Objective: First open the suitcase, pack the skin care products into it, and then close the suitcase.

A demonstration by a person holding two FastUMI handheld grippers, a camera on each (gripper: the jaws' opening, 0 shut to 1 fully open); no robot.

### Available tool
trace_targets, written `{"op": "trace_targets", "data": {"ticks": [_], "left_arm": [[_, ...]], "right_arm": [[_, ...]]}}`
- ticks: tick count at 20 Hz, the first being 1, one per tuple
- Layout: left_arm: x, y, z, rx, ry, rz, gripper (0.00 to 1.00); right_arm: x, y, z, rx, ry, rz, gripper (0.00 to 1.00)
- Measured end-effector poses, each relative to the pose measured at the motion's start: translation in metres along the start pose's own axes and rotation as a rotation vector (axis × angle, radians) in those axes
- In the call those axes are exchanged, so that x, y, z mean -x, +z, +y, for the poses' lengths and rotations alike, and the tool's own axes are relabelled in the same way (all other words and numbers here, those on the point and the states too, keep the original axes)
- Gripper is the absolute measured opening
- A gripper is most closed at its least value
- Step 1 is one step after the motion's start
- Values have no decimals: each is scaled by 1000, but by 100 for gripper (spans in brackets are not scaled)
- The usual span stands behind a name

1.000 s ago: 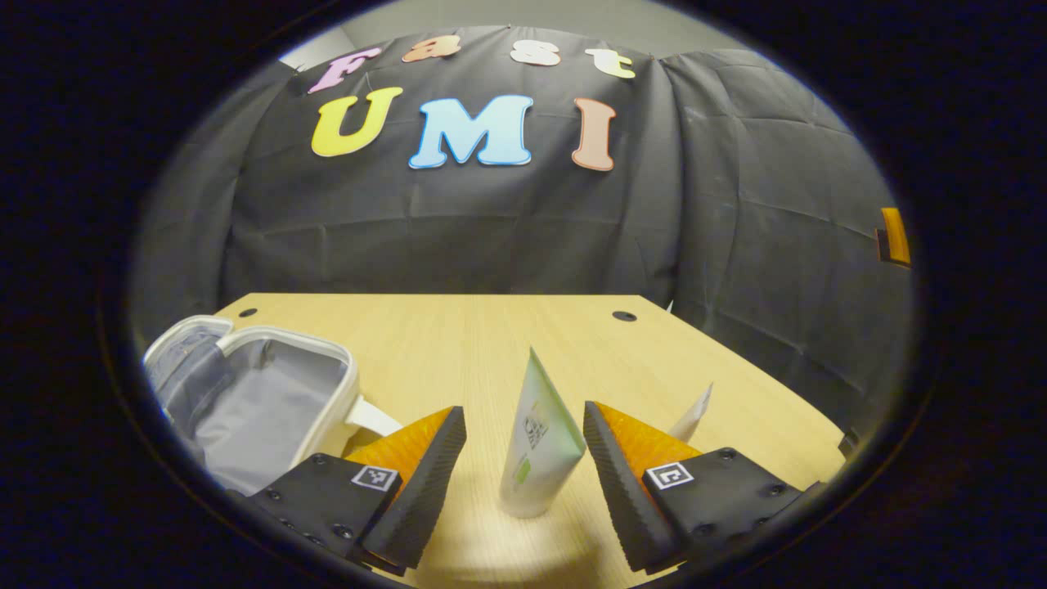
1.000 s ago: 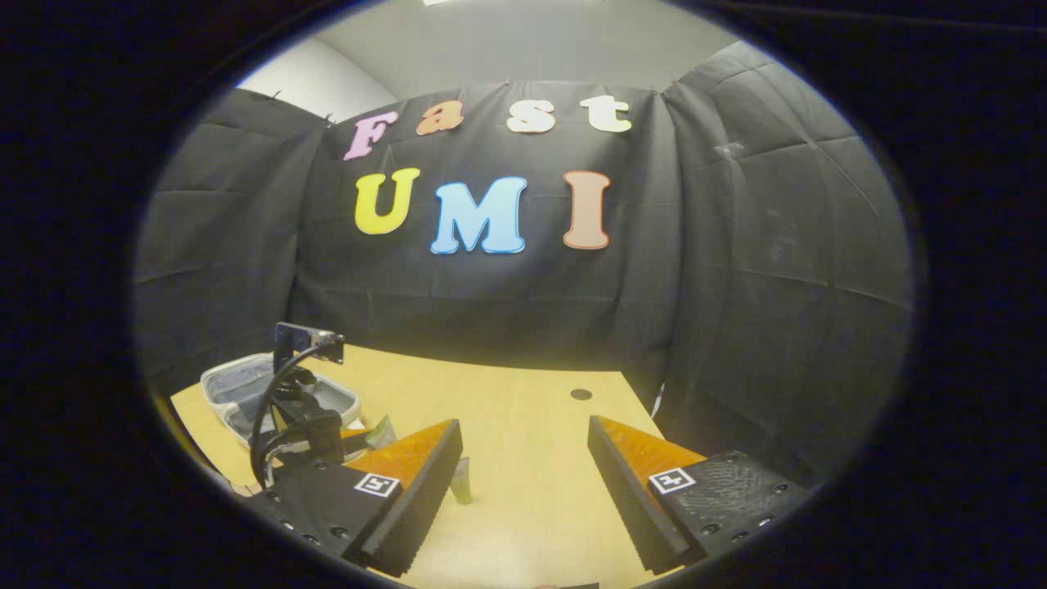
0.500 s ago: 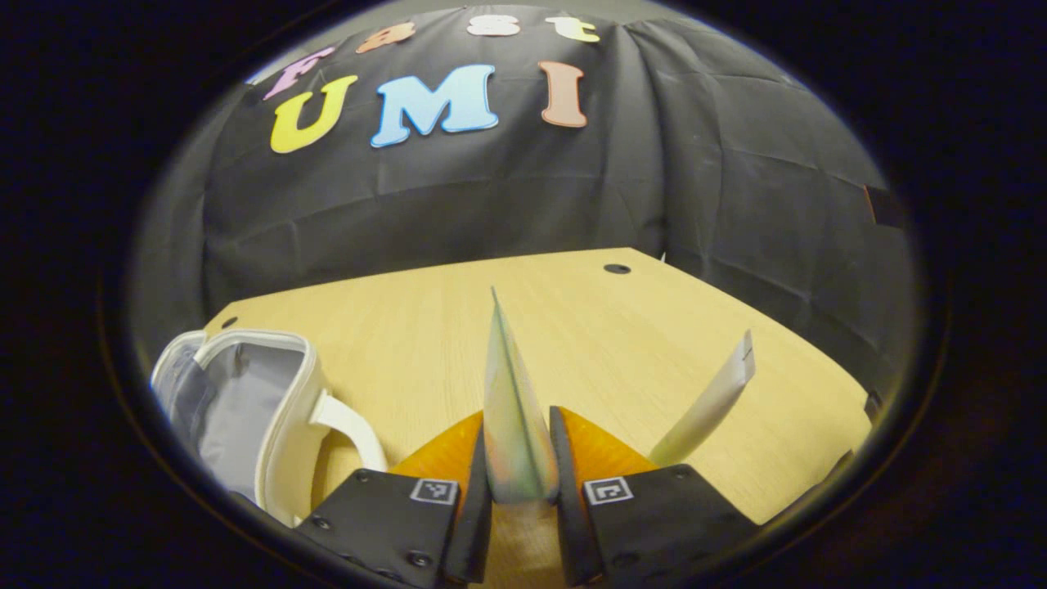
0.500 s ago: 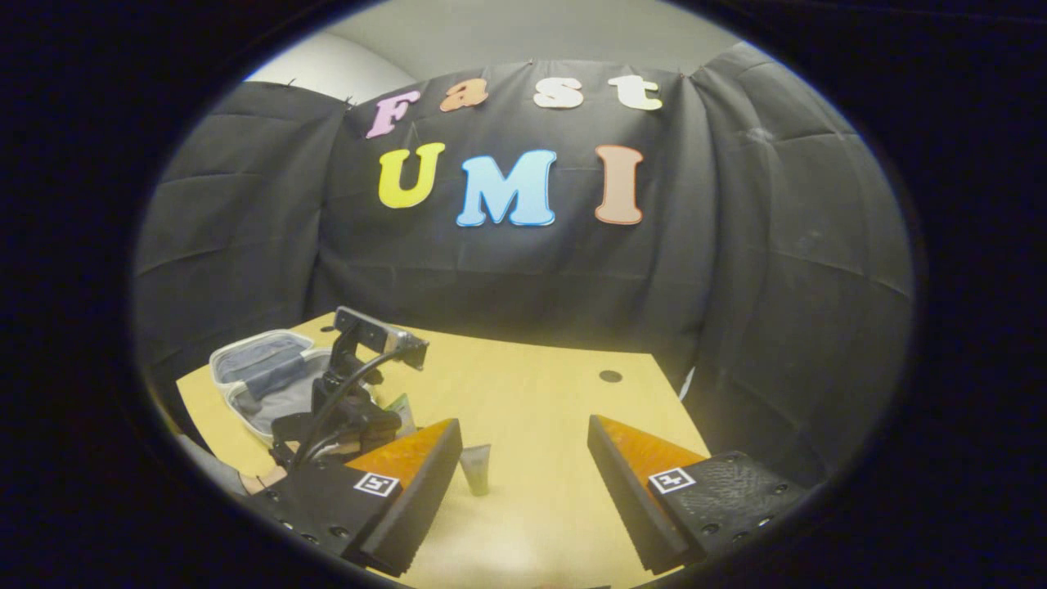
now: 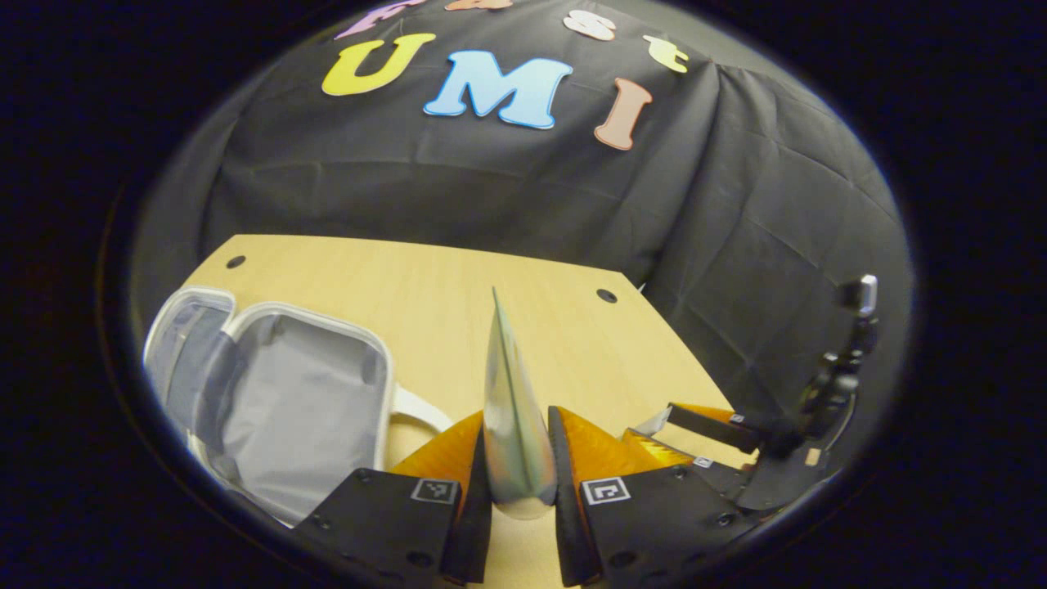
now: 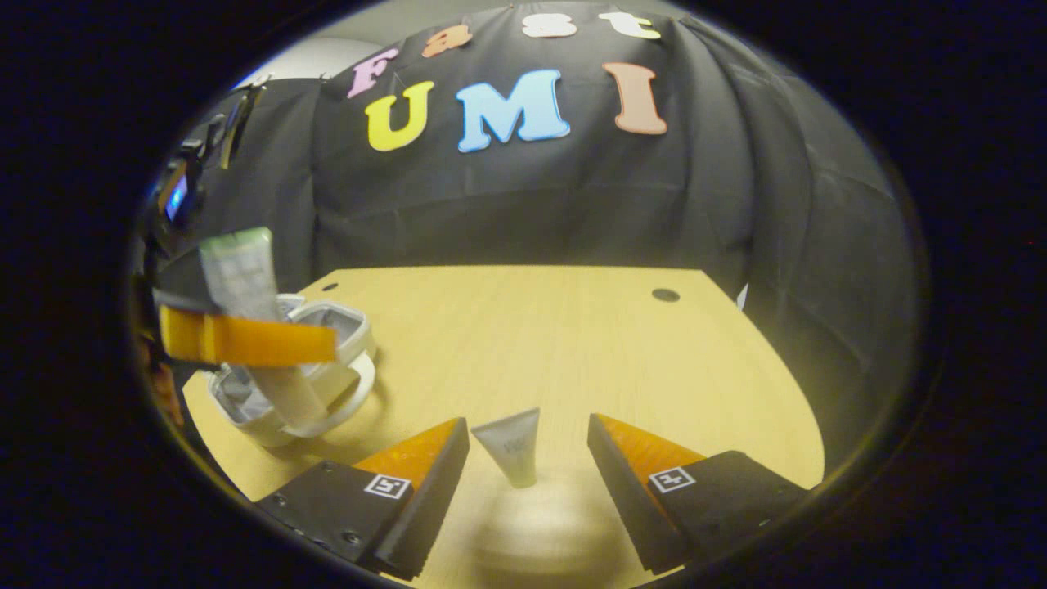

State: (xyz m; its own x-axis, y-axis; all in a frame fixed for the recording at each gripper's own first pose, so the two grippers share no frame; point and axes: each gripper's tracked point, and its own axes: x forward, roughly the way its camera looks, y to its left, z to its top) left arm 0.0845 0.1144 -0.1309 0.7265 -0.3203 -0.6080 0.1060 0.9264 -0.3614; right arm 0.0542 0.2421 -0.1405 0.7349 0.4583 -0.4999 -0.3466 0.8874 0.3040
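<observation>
Gripping green tube (image 5: pixel 511 425) — left gripper (image 5: pixel 514 491)

Black screwed gripper bodies (image 5: pixel 654 515) bear square coded markers (image 6: pixel 388 486).

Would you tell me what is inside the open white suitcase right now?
The open white suitcase shows bare grey lining; no skin care product is visible inside. Its near bottom corner is hidden behind the left tool.

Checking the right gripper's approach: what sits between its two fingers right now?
In the right gripper view, a small grey tube stands on the table between the open right gripper fingers, touching neither.
</observation>
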Motion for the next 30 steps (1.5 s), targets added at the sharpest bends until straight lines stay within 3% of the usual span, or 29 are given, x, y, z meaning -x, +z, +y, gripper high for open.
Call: {"op": "trace_targets", "data": {"ticks": [3,8,13,14,16,19,22,23,24,25,26,30], "left_arm": [[35,3,49,20,55,38,41],[59,-6,131,35,135,118,41],[43,-35,197,15,183,288,38],[38,-42,207,10,194,323,41],[28,-52,225,1,217,366,45],[19,-56,240,-7,218,387,43],[20,-35,247,-79,211,333,52],[24,-27,248,-95,212,310,60],[27,-20,250,-107,214,281,80],[32,-13,249,-111,209,248,77],[40,-5,250,-109,206,212,80],[84,21,266,-81,227,77,88]], "right_arm": [[-10,-18,1,-18,-13,63,77],[-12,-22,7,-62,-59,78,32],[26,-24,36,-171,-96,88,25],[37,-24,46,-190,-97,85,21],[58,-23,67,-215,-101,82,24],[81,-11,95,-238,-98,64,24],[90,7,132,-270,-62,52,21],[91,13,146,-273,-42,50,21],[90,20,161,-272,-19,47,20],[87,25,177,-266,7,48,20],[83,29,193,-256,36,53,24],[55,34,260,-212,175,101,20]]}}
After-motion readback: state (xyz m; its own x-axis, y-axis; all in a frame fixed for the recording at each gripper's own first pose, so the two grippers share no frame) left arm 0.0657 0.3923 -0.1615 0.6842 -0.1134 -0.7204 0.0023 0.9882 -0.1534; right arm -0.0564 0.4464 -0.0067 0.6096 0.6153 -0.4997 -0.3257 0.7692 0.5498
